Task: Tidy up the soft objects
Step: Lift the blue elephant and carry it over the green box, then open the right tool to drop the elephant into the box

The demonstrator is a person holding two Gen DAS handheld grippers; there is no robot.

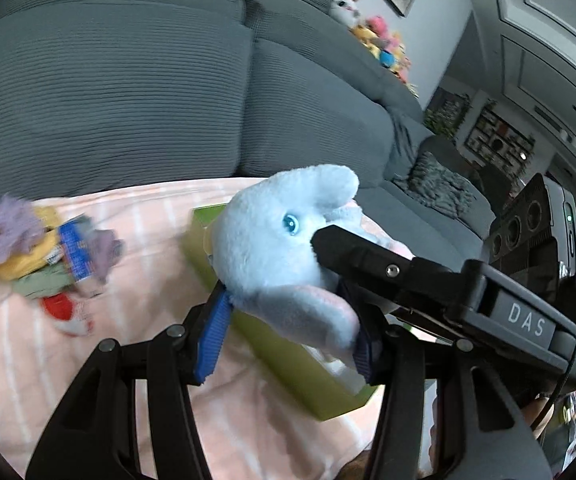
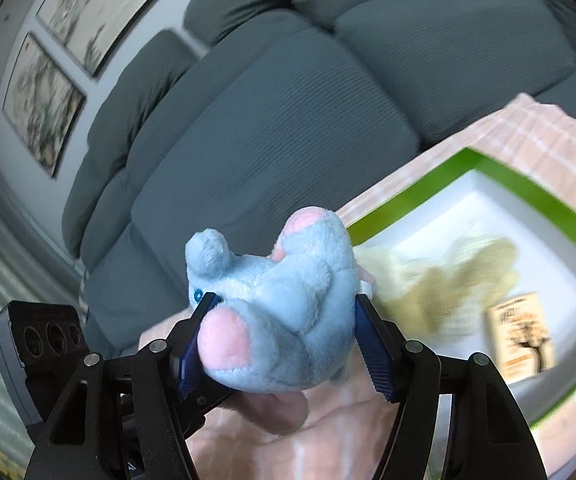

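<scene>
A light blue plush elephant [image 1: 283, 240] with pink ear linings and pink feet is held in the air by both grippers. In the left wrist view its head sits between the blue pads of my left gripper [image 1: 288, 320], which is shut on it. One black finger [image 1: 360, 256] of the right gripper reaches in from the right and presses beside the toy's eye. In the right wrist view the elephant's [image 2: 283, 296] body and feet fill my right gripper [image 2: 285, 320], whose pads press its sides. A green box [image 2: 528, 196] with a white inside lies just beyond it.
The green box [image 1: 288, 360] rests on a peach striped blanket [image 1: 87, 360] before a grey sofa [image 1: 107, 80]. Inside the box lie a yellowish soft thing [image 2: 448, 272] and a printed card [image 2: 520, 336]. A pile of small soft items [image 1: 27, 248] lies left; stuffed toys [image 1: 380, 36] sit on the sofa's far end.
</scene>
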